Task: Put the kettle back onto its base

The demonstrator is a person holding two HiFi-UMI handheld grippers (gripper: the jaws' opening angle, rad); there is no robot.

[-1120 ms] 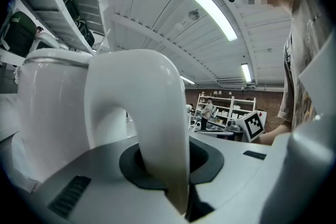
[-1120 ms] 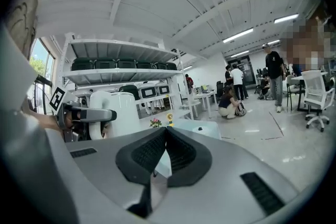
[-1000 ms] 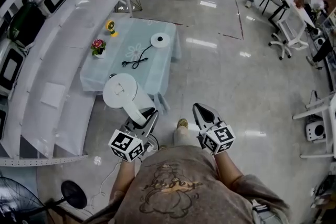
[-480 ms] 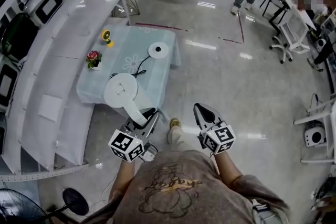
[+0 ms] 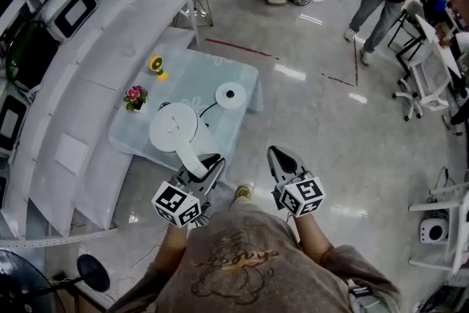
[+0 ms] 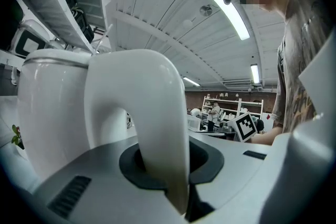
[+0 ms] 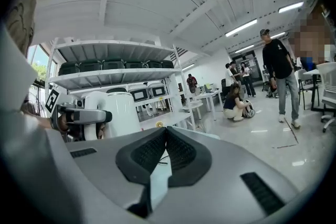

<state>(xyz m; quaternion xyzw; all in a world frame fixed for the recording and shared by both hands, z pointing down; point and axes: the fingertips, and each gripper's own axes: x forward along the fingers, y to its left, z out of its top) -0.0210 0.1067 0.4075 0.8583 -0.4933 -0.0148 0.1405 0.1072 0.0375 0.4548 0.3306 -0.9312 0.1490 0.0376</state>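
My left claw (image 5: 209, 164) grasps the kettle (image 5: 174, 130) by its handle over the bench (image 5: 192, 75); my right claw (image 5: 278, 155) is clenched, empty.

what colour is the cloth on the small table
Pale blue, with a faint white flower print; the cloth shows best in the head view.

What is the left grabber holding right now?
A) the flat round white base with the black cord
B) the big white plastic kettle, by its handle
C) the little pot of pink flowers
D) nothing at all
B: the left gripper view shows the left gripper with its jaws closed on the curved handle of the big white plastic kettle.
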